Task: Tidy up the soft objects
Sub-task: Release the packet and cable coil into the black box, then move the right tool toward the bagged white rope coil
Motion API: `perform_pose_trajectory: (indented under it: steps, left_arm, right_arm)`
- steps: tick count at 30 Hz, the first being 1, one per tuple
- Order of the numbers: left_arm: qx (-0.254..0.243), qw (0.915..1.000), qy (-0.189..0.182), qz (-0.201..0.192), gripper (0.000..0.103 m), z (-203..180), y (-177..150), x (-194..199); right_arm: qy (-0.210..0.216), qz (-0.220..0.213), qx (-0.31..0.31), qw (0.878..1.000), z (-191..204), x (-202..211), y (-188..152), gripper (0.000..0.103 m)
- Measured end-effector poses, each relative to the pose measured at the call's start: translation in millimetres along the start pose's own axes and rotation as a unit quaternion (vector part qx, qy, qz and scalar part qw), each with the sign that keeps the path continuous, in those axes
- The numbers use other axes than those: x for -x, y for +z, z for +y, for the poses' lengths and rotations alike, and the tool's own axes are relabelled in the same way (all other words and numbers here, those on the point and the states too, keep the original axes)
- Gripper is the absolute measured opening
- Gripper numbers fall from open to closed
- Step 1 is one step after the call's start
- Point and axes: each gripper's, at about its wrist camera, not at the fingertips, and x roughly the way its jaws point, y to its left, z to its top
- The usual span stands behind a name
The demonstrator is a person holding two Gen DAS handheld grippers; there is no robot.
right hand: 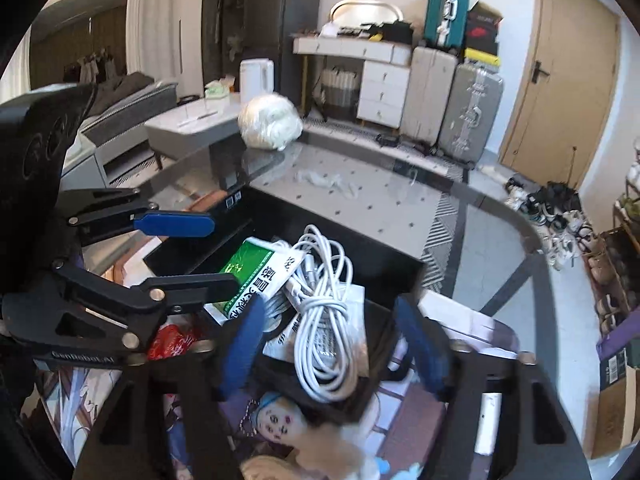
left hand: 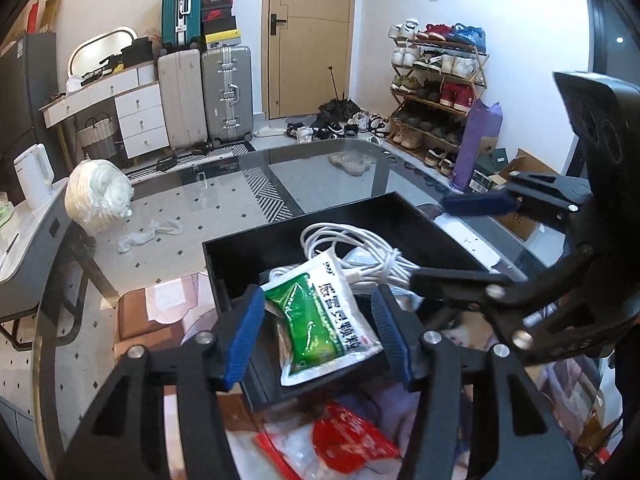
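Observation:
A black tray (left hand: pixel 224 264) stands on the glass table and holds a coiled white cable (left hand: pixel 360 248) and a green-and-white sachet (left hand: pixel 320 320). The sachet lies tilted over the tray's near rim, between the blue pads of my left gripper (left hand: pixel 318 336), which is open and not pressing on it. My right gripper (right hand: pixel 330 340) is wide open over the cable (right hand: pixel 324 320), gripping nothing. Each gripper shows in the other's view: the right gripper (left hand: pixel 468 240) above the tray's right side, the left gripper (right hand: pixel 188 254) at the sachet (right hand: pixel 248 264). Flat white packets (right hand: pixel 354 300) lie under the cable.
A red packet (left hand: pixel 352 440) and a small plush doll (right hand: pixel 276 424) lie in front of the tray. A bagged white bundle (left hand: pixel 98 194) and a white cloth (left hand: pixel 148 234) sit farther back on the glass table (left hand: pixel 240 200). Suitcases, a dresser and a shoe rack line the room behind.

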Motion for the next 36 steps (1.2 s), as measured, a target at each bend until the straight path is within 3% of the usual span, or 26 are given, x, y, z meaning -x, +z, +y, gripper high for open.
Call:
perform_pose_trajectory:
  steps: [3,5,6,10,17,25,36]
  left_arm:
    - [0.002,1.0000,0.007,-0.006,0.067,-4.1,-3.7,13.0]
    - [0.008,0.9998,0.014,-0.013,0.100,-4.4,-6.6,21.6]
    - [0.011,0.9995,0.020,-0.021,0.103,-5.0,-9.2,27.6]
    - [0.018,0.9991,0.023,-0.031,0.103,-6.8,-19.2,44.4]
    - [0.036,0.9983,0.033,-0.031,0.103,-6.4,-43.7,61.8]
    - [0.045,0.9976,0.050,-0.019,0.103,-7.5,-70.6,67.7]
    - [0.061,0.9962,0.062,-0.004,0.103,-12.0,-90.3,57.6]
  right_arm:
    - [-0.018,-0.025,-0.015,0.999,-0.7,23.4,-8.0,0.099]
    - [-0.021,-0.038,-0.038,0.998,-3.8,38.6,-14.5,0.102]
    - [-0.021,-0.047,-0.048,0.998,-5.7,45.8,-17.6,0.102]
    - [-0.024,-0.062,-0.089,0.994,-12.8,69.4,-30.4,0.103]
    - [-0.026,-0.058,-0.107,0.992,-6.1,91.4,-55.4,0.103]
    - [-0.013,-0.035,-0.120,0.992,6.1,88.3,-87.7,0.103]
    - [-0.001,-0.012,-0.126,0.992,10.1,75.6,-105.3,0.103]
